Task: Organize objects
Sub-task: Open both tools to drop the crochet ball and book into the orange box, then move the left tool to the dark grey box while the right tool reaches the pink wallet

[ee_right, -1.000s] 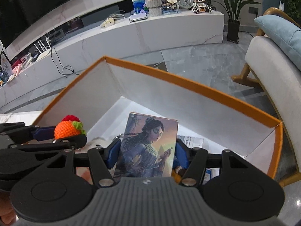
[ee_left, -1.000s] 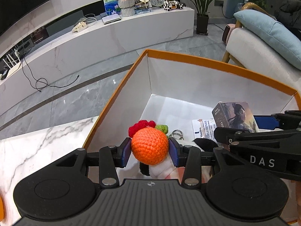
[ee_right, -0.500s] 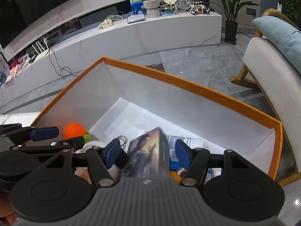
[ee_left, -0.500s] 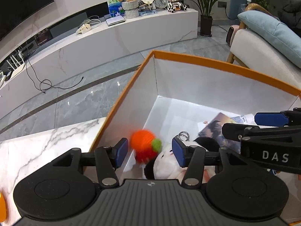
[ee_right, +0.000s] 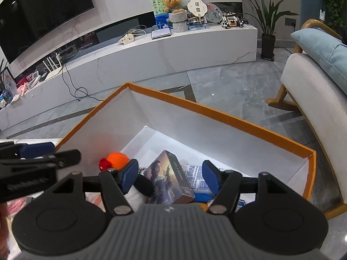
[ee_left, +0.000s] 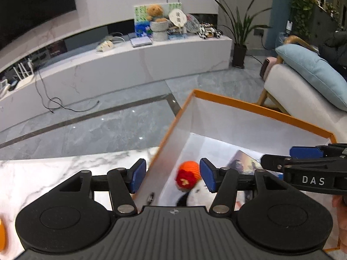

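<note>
Now flat in orange-rimmed box [ee_right: 227,117], card box [ee_right: 168,178], long axis away from spread, empty right gripper [ee_right: 170,176].

1. The left wrist view looks forward and down from close above the box's [ee_left: 256,106] left wall.
2. The right wrist view looks down into the same box [ee_right: 219,117] from close above.
3. Both share the box and the TV bench [ee_left: 138,58] [ee_right: 173,43] in the upper frame.

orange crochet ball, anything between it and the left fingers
No. The orange crochet ball lies in the orange box below the opening left gripper, with nothing visible between. One finger hangs outside the box wall.
</note>
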The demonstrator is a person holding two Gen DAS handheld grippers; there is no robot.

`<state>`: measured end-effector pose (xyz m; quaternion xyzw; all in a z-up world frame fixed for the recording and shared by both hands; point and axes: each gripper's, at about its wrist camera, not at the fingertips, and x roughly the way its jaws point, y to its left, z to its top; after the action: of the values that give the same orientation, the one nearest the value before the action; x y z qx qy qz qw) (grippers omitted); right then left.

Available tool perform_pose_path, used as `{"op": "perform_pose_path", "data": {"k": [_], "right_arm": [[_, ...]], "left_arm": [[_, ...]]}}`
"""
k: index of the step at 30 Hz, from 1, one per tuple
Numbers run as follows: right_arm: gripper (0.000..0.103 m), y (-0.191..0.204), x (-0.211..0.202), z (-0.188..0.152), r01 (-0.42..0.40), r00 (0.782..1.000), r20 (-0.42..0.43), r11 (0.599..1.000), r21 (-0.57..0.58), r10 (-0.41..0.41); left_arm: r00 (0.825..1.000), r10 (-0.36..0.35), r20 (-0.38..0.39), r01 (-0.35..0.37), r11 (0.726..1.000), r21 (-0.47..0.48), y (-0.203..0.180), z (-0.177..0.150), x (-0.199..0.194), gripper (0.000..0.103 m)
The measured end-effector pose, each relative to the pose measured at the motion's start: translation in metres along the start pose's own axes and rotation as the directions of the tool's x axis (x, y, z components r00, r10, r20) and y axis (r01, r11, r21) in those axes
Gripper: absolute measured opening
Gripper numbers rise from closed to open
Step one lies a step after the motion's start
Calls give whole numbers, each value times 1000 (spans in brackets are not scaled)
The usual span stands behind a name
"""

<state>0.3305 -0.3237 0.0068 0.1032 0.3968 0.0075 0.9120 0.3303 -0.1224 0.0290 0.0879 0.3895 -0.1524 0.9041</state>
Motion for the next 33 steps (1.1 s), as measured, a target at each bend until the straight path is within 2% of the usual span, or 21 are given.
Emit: {"op": "perform_pose_path", "data": {"k": [8, 15, 19, 23, 27, 33], "right_arm": [[67, 2, -9, -1, -13, 1000, 26, 1000, -9, 13], [67, 6, -20, 0, -28, 998, 55, 1000, -13, 29], [67, 18, -39, -3, -68, 992, 98, 997, -48, 73], [67, 36, -61, -11, -126, 981, 131, 985, -115, 140], [67, 54, -76, -27, -159, 974, 127, 966, -204, 187], [67, 73, -90, -46, -189, 967, 110, 937, -293, 229]], "left_arm": [[998, -9, 61, 14, 997, -81, 35, -8, -31, 68], [998, 37, 41, -32, 993, -117, 67, -29, -46, 68], [998, 54, 29, -49, 988, -147, 80, -47, -52, 69], [999, 49, 1, -48, 987, -153, 80, -64, -50, 70], [999, 44, -29, -48, 987, -156, 76, -79, -46, 70], [994, 71, -83, -79, 992, -100, 62, -101, -36, 70]]}}
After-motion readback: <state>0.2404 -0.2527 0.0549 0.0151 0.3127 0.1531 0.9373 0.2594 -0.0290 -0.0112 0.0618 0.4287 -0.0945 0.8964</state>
